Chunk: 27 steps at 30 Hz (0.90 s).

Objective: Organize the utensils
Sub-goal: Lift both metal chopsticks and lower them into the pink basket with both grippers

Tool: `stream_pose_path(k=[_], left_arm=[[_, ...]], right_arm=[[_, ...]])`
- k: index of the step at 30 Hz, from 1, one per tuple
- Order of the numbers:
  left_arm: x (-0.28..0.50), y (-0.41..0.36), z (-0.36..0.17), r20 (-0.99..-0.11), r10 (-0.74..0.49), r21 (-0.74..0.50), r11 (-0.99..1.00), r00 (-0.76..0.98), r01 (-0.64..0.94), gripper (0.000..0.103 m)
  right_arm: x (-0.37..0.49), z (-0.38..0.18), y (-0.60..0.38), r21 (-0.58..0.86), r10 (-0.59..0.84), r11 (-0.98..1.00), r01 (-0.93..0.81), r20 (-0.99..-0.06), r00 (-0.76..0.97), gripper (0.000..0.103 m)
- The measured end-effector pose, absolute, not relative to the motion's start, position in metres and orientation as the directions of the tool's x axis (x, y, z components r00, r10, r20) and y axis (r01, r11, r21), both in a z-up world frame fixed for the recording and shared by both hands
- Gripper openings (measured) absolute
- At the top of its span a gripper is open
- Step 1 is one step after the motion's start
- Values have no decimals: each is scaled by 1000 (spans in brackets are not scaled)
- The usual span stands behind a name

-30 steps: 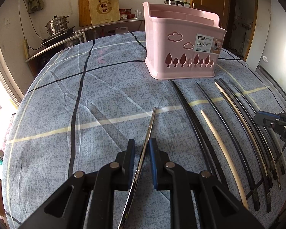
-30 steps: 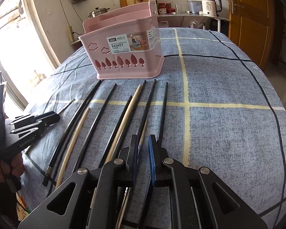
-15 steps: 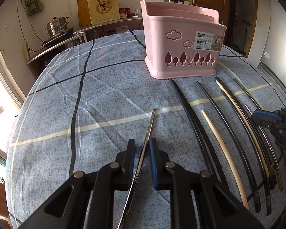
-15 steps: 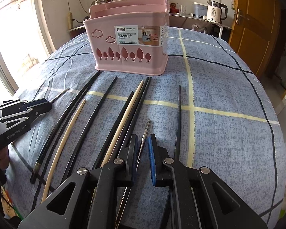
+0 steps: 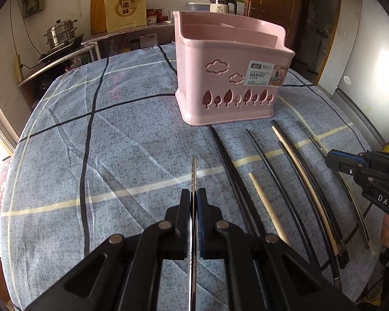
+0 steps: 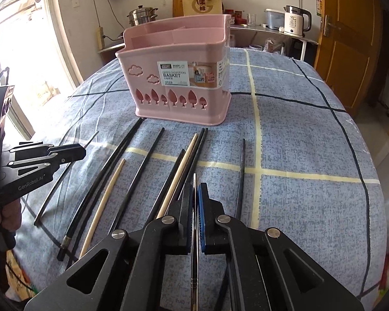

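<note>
**Two metal chopsticks held, basket ahead**

Left wrist view showed our left gripper [image 5: 193,202] closed on a metal chopstick [image 5: 193,173], whose thin tip stuck forward past the pads, above the blue checked tablecloth [image 5: 116,134]. The pink chopsticks basket [image 5: 228,85] stood upright further ahead and a little to the right. In the right wrist view our right gripper [image 6: 194,194] was also closed on a second metal chopstick [image 6: 194,181], and it was lifted over the row of black chopsticks [image 6: 140,173] and wooden chopsticks [image 6: 106,199] that lay loose on the cloth in front of the basket.

We judged that the step in hand was to carry both metal sticks to the basket. To do it well, we thought each stick should be turned nearly upright before it comes over the rim, and lowered with the tip first into one compartment, the same one for both, so the pair stays together. The grip was far from the tip, so the stick could swing; a slow approach would help. The two grippers should go one after another, not together, because the basket opening is narrow.
</note>
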<state>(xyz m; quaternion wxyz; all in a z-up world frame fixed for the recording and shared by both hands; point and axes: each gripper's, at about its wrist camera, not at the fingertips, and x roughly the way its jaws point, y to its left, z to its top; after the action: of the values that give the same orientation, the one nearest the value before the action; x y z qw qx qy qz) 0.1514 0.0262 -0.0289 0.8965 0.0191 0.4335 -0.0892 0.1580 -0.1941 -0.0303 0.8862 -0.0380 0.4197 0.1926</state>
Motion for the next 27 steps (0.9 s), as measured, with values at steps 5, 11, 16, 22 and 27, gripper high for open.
stream_pose_path(k=[5,11,16,22,27], left_arm=[[136,25,4,-726,-183,-66,978,662,198,6],[116,24,50,-655,-220,-82,972,723,221,5],[107,24,76,-607,-239,-86,968,758,236,5],[108,20,87,-591,-255,-97,964,765,246,5],[115,18,94,-585,-272,-117,960,764,253,5]], right_arm=[[148,-4,-201,114,345,917,-382,-707,618,4],[136,32,-210,139,390,908,-396,-628,673,4],[130,52,-218,152,411,903,-402,-580,703,4],[130,67,-222,152,419,901,-406,-548,724,4],[131,78,-218,140,427,896,-421,-526,735,4]])
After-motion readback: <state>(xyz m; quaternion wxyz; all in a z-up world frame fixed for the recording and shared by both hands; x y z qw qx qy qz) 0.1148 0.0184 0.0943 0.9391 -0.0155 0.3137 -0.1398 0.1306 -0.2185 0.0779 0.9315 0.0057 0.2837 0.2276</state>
